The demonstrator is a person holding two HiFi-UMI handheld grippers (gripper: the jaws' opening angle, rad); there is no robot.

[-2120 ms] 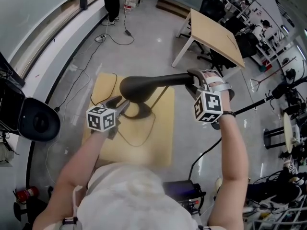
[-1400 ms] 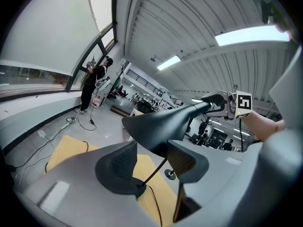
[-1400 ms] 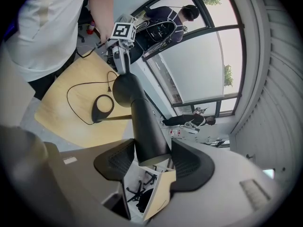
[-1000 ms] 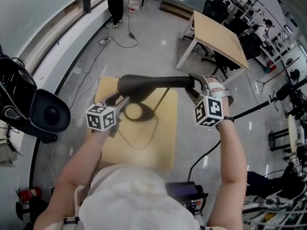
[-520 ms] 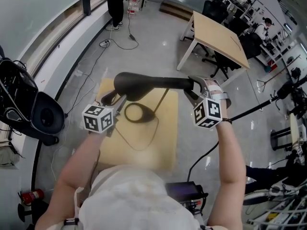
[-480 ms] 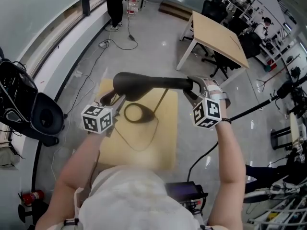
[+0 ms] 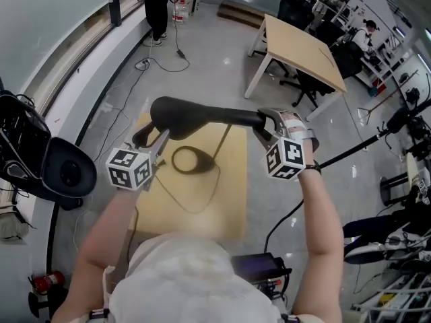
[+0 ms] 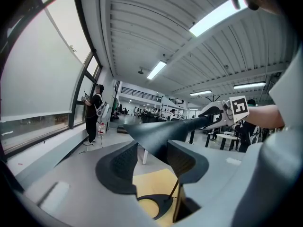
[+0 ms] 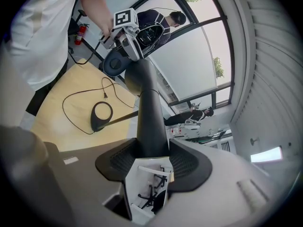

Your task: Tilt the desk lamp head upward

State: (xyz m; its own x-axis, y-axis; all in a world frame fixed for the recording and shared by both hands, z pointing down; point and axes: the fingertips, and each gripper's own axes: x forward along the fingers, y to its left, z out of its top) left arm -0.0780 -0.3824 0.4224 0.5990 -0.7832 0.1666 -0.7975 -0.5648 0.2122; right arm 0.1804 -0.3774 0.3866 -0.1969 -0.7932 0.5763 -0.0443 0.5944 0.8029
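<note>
The black desk lamp head (image 7: 202,115) runs level above a small wooden table (image 7: 202,204). Its round base (image 7: 188,160) rests on the tabletop, with the cord looping toward me. My left gripper (image 7: 151,138) is under the head's wide left end. In the left gripper view that end (image 8: 165,129) sits wedged between the pads of my left gripper (image 8: 154,157). My right gripper (image 7: 264,123) holds the narrow right end. In the right gripper view the lamp head (image 9: 149,112) fills the gap of my right gripper (image 9: 154,157), whose jaws are closing on it.
A larger wooden table (image 7: 296,46) stands behind on the grey floor. A black round device (image 7: 60,173) is at the left by the window wall. A person (image 7: 155,2) stands at the back. A black box (image 7: 259,268) and cables lie near my feet.
The lamp head's wide end and my left gripper have shifted left and slightly up, uncovering more of the base. My right gripper has stayed on the narrow end.
</note>
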